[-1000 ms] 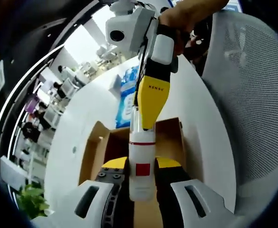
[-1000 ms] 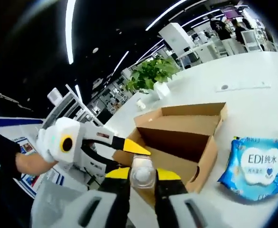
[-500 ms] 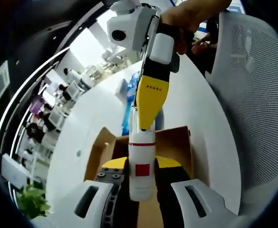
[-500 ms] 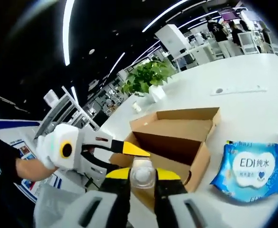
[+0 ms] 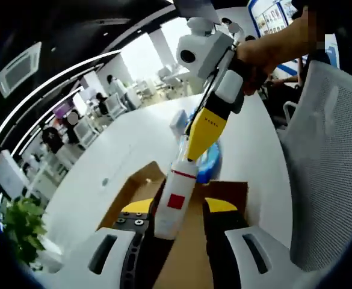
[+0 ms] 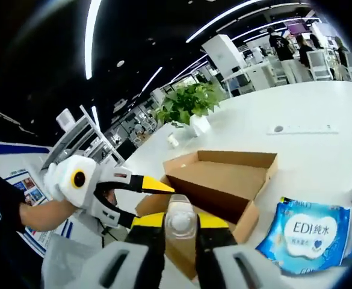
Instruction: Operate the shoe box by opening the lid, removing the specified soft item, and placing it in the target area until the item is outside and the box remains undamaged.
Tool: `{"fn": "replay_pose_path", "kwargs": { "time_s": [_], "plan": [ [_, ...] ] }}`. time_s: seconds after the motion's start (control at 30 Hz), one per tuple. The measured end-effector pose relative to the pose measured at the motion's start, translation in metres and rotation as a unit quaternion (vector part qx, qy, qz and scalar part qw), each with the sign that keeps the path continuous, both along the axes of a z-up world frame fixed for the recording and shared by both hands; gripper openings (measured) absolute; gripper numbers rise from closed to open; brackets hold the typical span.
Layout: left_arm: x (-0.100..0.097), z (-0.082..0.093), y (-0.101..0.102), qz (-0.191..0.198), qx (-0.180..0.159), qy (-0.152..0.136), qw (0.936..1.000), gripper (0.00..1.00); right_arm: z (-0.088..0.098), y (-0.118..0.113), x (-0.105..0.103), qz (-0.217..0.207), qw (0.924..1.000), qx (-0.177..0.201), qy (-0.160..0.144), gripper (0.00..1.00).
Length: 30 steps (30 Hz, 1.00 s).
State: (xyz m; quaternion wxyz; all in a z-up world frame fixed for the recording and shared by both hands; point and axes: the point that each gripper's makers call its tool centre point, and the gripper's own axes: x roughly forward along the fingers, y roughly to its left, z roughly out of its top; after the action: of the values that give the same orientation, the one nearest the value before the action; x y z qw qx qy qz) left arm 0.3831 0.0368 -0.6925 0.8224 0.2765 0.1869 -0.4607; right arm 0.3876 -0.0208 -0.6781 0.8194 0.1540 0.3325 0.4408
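We hold white bottle (image 5: 174, 203) above open shoe box (image 6: 224, 180), frame centre: right tongs (image 6: 180, 224) clenched on neck, left tongs (image 5: 174, 218) look loose. Slip risk: bottle could dent box.

A: Bright or dim?

B: Bright on the white counter (image 6: 320, 114), which throws back a soft glare. Overhead it is dark, cut by long light strips (image 6: 92, 36) that blow out to pure white.

A: Any blur?

B: The far room in the left gripper view is washed out and soft. Straight lines bow hard toward the edges in both views. The close bottle (image 5: 174, 201) is a little smeared.

A: Shadows?

B: Faint ones only, inside the cardboard box (image 6: 221, 183).
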Motion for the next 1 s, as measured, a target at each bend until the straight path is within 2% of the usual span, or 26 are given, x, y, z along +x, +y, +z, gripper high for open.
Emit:
{"fn": "replay_pose_path", "kwargs": {
  "time_s": [0.33, 0.47, 0.57, 0.67, 0.93, 1.0],
  "plan": [
    [0.009, 0.005, 0.051, 0.088, -0.020, 0.013, 0.9958, 0.33, 0.021, -0.018, 0.022, 0.018, 0.9977, -0.040, -0.051, 0.14],
    [0.011, 0.004, 0.076, 0.131, -0.028, 0.021, 0.9908, 0.31, 0.025, -0.028, 0.031, 0.035, 0.9926, -0.081, -0.083, 0.14],
    [0.011, 0.001, 0.095, 0.166, -0.029, 0.028, 0.9854, 0.30, 0.028, -0.034, 0.037, 0.039, 0.9908, -0.095, -0.089, 0.14],
    [0.009, -0.003, 0.114, 0.198, -0.033, 0.037, 0.9790, 0.28, 0.032, -0.046, 0.047, 0.050, 0.9841, -0.128, -0.113, 0.14],
    [-0.003, -0.015, 0.152, 0.261, -0.038, 0.062, 0.9625, 0.25, 0.035, -0.071, 0.069, 0.074, 0.9676, -0.192, -0.146, 0.14],
    [-0.008, -0.019, 0.161, 0.284, -0.047, 0.075, 0.9548, 0.25, 0.031, -0.082, 0.078, 0.087, 0.9578, -0.222, -0.160, 0.14]
  ]
}}
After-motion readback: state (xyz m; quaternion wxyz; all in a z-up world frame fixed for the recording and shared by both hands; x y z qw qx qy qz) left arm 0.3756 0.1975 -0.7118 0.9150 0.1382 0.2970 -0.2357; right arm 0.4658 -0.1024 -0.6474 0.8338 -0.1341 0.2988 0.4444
